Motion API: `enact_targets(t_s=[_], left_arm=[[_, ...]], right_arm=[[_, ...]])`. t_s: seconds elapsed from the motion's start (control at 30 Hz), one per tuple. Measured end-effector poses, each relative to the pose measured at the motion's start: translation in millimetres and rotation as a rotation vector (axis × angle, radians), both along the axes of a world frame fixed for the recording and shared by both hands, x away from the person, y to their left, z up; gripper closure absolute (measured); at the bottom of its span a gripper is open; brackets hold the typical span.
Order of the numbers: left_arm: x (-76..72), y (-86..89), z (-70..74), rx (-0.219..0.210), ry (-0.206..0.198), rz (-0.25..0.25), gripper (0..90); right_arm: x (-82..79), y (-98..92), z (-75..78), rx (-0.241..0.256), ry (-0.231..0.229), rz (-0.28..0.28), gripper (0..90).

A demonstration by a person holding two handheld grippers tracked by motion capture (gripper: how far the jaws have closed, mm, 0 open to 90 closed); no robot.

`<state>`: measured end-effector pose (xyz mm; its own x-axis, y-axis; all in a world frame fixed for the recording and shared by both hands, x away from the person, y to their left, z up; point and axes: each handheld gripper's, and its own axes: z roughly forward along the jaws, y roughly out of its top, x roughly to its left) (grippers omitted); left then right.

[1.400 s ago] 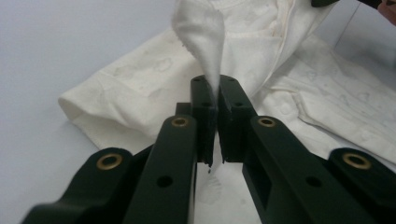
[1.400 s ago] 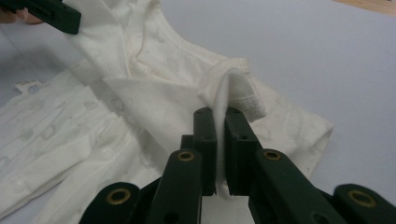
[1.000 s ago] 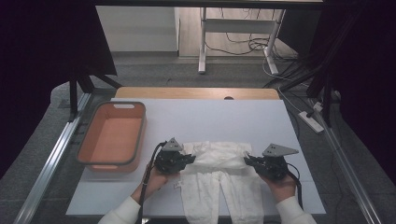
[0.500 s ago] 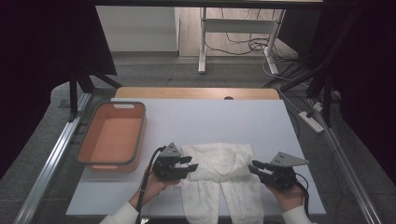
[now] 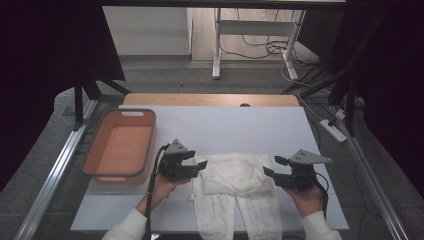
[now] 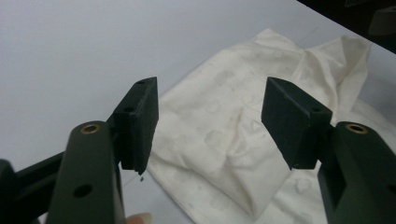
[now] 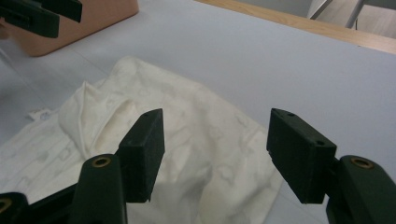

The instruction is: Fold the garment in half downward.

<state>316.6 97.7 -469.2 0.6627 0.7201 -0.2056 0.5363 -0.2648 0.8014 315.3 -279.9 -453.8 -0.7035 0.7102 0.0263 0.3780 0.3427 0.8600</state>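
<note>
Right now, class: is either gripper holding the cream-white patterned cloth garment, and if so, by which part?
Nothing is held. The left gripper and the right gripper are both open, apart from the cream-white patterned cloth garment.

The legs of the white trousers (image 5: pixel 235 192) are cut off by the bottom edge of the high view; a small label (image 5: pixel 189 198) is too small to be read.

Right gripper (image 7: pixel 212 154) agape above cream trousers (image 7: pixel 187 135)

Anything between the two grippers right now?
Yes: in the high view the white garment lies between the left gripper and the right gripper.
</note>
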Motion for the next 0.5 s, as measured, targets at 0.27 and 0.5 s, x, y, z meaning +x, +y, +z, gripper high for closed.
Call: enact_targets(t_s=[0.27, 0.5], left_arm=[[29.6, -9.5, 8.5, 0.023, 0.010, 0.009, 36.9], [38.9, -9.2, 1.6, 0.040, 0.029, 0.025, 35.6]], right_arm=[[38.8, 23.0, 10.7, -0.032, 0.040, 0.021, 35.9], [57.6, 27.4, 1.8, -0.037, 0.064, 0.014, 35.5]])
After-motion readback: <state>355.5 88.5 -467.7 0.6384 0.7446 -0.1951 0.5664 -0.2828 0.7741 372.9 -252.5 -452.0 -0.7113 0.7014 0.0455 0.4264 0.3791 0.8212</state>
